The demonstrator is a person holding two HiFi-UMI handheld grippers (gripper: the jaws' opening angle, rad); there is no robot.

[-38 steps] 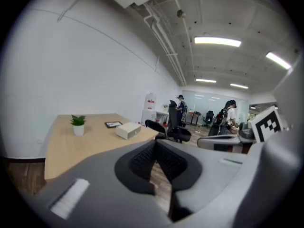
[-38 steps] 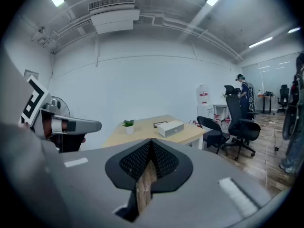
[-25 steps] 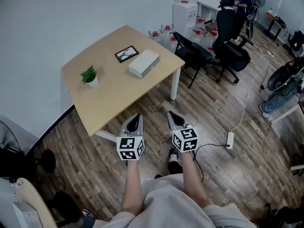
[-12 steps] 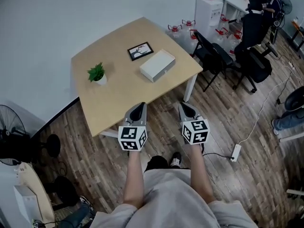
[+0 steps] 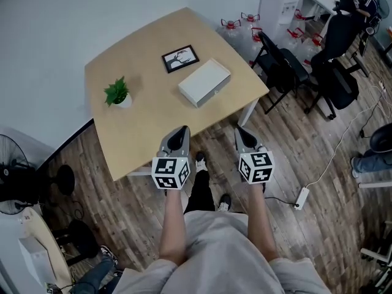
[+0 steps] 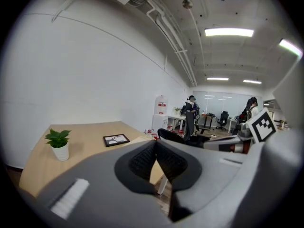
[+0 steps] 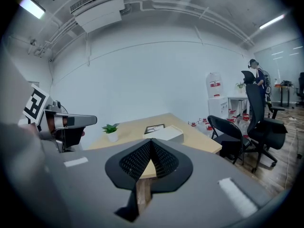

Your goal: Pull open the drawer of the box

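White box (image 5: 204, 82) lies flat on the wooden table (image 5: 141, 133), toward its right side. A small framed picture (image 5: 180, 58) sits near it at 11 o'clock, and a potted plant (image 5: 117, 94) stands well apart at 9 o'clock. By the table's near edge, around the box's 6 o'clock, are the left gripper (image 5: 180, 130) and the right gripper (image 5: 240, 129). Each has its jaws pressed together, holding nothing.

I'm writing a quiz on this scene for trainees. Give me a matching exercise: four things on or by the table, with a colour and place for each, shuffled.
1 plant
2 picture frame
3 box
4 folding chair

A white, middle of the table
B black, off the table's right corner
C green, by the table's left edge
D dark-rimmed, lying flat beyond the box

Pairs: 1-C, 2-D, 3-A, 4-B
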